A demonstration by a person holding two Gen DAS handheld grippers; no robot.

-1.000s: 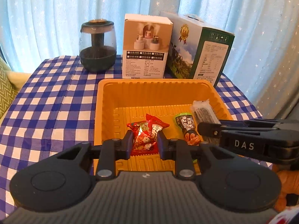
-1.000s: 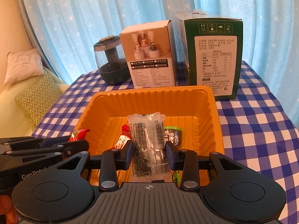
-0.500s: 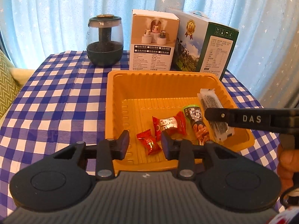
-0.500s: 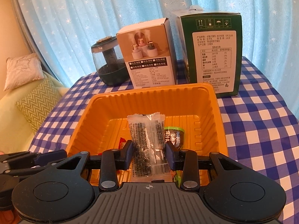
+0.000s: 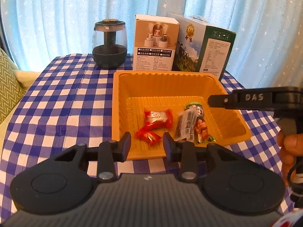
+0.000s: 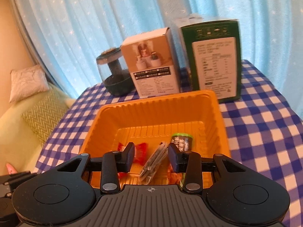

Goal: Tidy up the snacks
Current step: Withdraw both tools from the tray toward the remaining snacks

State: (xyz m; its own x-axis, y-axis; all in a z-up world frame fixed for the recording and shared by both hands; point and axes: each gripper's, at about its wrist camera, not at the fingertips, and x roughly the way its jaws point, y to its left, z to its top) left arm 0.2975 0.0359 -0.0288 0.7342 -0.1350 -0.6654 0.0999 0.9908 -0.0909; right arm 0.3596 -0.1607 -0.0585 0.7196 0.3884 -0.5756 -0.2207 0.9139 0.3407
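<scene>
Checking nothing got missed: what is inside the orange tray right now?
The orange tray holds four snacks: a large red packet, a small red candy, a clear dark-printed packet and a green nut packet. Whatever lies beneath them is covered.

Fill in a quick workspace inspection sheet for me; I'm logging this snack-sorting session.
Surface: blue checked tablecloth.
Job's things: orange tray holding two red candies, a clear dark-printed packet, a green nut packet.
Clutter: glass jar, white box, green box behind the tray.
Grippers: left gripper open, empty; right gripper open, packet lying loose below.
Cables: black cord by the hand.
Surroundings: blue starred curtain, cushions.
</scene>
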